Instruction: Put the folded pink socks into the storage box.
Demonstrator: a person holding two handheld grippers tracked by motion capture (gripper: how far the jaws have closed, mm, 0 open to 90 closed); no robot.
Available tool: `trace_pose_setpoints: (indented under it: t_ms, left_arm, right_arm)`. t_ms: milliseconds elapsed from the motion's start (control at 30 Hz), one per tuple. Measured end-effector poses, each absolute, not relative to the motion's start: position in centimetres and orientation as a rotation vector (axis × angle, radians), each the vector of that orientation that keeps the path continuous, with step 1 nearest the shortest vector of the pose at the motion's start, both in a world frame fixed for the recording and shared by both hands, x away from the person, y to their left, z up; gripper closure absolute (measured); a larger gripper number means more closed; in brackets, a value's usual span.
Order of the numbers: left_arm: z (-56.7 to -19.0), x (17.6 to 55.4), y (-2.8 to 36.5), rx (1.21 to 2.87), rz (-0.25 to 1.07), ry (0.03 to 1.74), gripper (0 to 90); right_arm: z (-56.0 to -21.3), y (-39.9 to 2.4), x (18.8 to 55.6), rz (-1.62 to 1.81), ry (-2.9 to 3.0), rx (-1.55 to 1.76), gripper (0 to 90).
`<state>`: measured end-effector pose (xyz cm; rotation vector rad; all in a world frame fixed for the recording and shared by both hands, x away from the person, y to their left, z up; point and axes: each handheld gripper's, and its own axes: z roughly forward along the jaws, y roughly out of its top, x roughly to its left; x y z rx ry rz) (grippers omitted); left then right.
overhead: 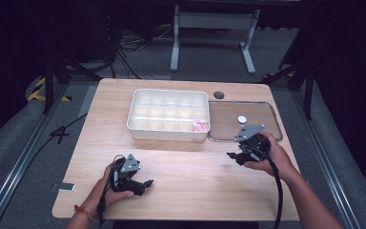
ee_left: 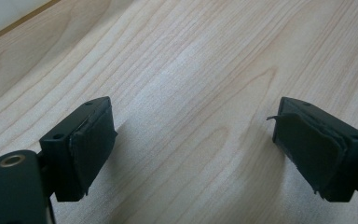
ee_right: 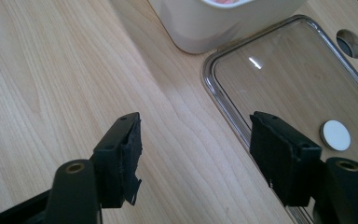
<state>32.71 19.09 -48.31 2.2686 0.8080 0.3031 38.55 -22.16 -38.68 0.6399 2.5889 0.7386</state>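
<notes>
- High view: you sit at a wooden table (overhead: 181, 167) with one gripper in each hand. Your left gripper (overhead: 145, 183) rests low near the table's front edge, jaws apart and nothing between them. Your right gripper (overhead: 232, 155) hovers at the near left corner of one clear tray (overhead: 271, 119), jaws also apart and empty. One white disc (overhead: 241, 119) lies on the tray, just beyond that gripper. Left of the tray, touching or almost touching it, stands one white compartment box (overhead: 138, 129) with a grid of cells. One pink item (overhead: 200, 127) lies in its front right cell; the other cells look bare.
- Left gripper view: both black pads (ee_left: 93, 144) stand wide apart over bare wood. The tool is released and grasps nothing. The right-hand pad's lining curls loose at its upper edge, which could weaken a pinch on something thin.
- Right gripper view: the jaws stand spread and hold nothing. The right-hand jaw hangs over the tray's raised rim; the disc (ee_right: 335, 135) lies flat just beyond it, apart from the pads.
- Risk, as I judge it: the disc is thin and flat on smooth plastic, so your pads may slide it instead of lifting it. The tray rim may block the lower jaw. A loose pinch could drop it short of a cell.
</notes>
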Motion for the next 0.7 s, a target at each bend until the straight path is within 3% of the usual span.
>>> trace_pose_setpoints:
  t_ms: [700]
  left_arm:
    - [-48.3,32.8,19.1,2.272,0.313,0.805,12.9]
  right_arm:
    - [-39.9,-24.3,37.4,0.702,2.583,0.666,30.9]
